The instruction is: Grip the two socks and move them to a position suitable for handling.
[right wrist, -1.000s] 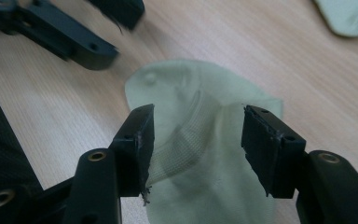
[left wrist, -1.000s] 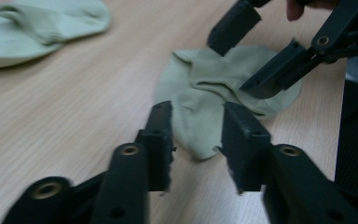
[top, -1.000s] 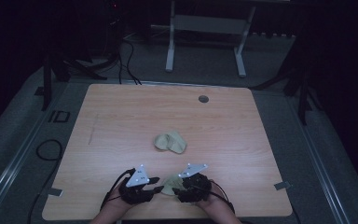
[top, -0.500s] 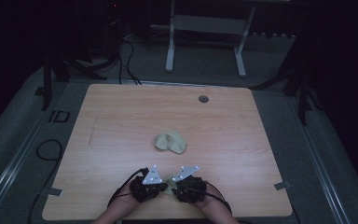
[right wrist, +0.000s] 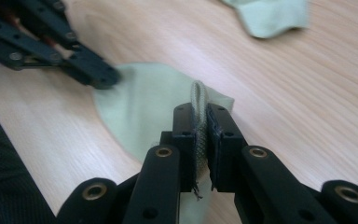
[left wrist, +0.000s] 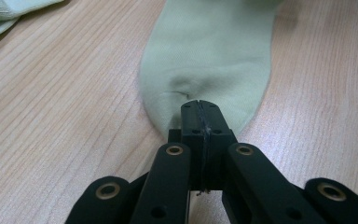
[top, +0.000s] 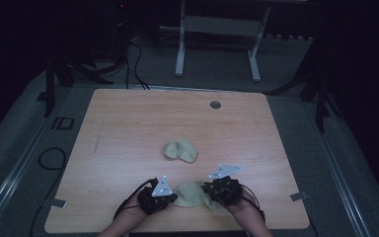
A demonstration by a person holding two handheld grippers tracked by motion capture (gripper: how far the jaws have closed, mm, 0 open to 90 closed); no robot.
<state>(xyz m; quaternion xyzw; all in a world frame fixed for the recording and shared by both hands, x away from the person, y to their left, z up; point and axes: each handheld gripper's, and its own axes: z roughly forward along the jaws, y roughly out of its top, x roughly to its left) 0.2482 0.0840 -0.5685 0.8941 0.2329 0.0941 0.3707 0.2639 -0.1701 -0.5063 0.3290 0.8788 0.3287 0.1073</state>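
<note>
A pale green sock (top: 190,193) lies near the table's front edge, stretched between my two grippers. My left gripper (left wrist: 200,108) is shut on its rounded toe end, low on the wood; in the high view that left gripper (top: 172,197) sits left of the sock. My right gripper (right wrist: 200,116) has just been closing and now pinches the sock's ribbed cuff (right wrist: 198,100), which stands up between the jaws. In the high view the right gripper (top: 208,190) is at the sock's right end. A second green sock (top: 180,150) lies crumpled mid-table.
The wooden table (top: 128,128) has a round cable hole (top: 215,104) near its far edge. The second sock (right wrist: 270,16) lies beyond the held one, and my left gripper (right wrist: 98,77) faces the right gripper across the cloth. Cables lie on the floor at left.
The right gripper has moved to the right and slightly up with the cuff in its jaws, drawing the sock out between the two grippers. The left gripper has stayed in place.
</note>
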